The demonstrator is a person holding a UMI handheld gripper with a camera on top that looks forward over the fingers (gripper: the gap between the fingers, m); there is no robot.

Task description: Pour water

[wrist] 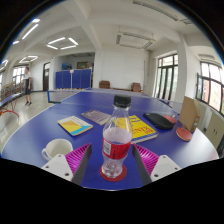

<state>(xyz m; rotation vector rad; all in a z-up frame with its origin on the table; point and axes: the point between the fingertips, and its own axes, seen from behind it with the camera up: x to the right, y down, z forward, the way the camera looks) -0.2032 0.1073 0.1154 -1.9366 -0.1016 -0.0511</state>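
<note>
A clear plastic water bottle (116, 135) with a black cap and a red label stands upright on a round red coaster (113, 174) on the blue table (60, 108). My gripper (113, 150) is open, and the bottle stands between the fingers with a gap at each side. The magenta pads (78, 157) flank the lower part of the bottle. A white cup (56, 147) sits on the table just left of the left finger.
Beyond the fingers lie a yellow and blue book (75, 125), a pale booklet (97, 117), a yellow book (141, 126) and a black object (160, 120). A red item (185, 133) and a brown board (188, 112) stand to the right. Windows line the room's walls.
</note>
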